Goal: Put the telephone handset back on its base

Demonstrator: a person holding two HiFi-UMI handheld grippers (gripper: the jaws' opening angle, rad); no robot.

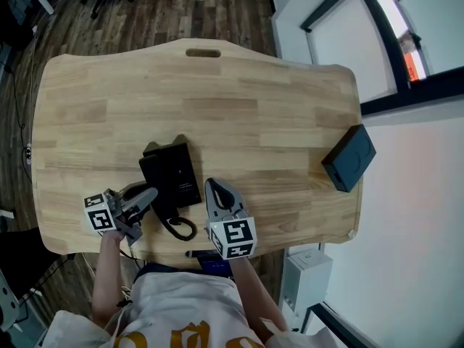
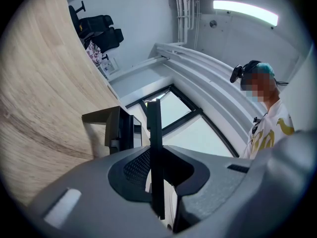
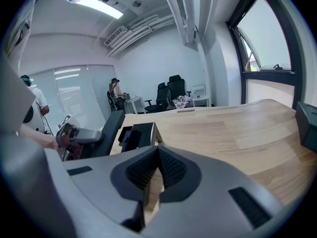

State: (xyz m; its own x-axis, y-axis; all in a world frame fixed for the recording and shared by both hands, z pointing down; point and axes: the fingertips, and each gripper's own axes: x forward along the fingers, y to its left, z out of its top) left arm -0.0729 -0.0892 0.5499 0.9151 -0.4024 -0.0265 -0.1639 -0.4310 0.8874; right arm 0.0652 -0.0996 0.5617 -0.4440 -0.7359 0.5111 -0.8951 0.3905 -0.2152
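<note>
Black and slim, the telephone handset [image 3: 110, 132] is off its cradle, clamped in the left hand-held gripper [image 1: 147, 196]. In the left gripper view it shows as a narrow dark bar [image 2: 155, 133] standing upright between the two pads, which press on it from either side. Seen from the right gripper view, the handset slants up out of that gripper, just to the left of the telephone base [image 3: 138, 134]. From the head view the base [image 1: 172, 172] lies flat near the front middle of the pale wooden bench [image 1: 254, 100], and the handset sits close to the base's left front corner; it seems to be lifted clear of the wood, though the steep downward angle makes that hard to confirm. A coiled black cord [image 1: 179, 228] curls on the bench just in front of the base, between the two grippers. The right hand-held gripper [image 1: 216, 193] rests just to the right of the base with its jaws drawn together at the tips and nothing between them. Well apart, near the right edge of the bench, lies a dark box [image 1: 349, 157].
</note>
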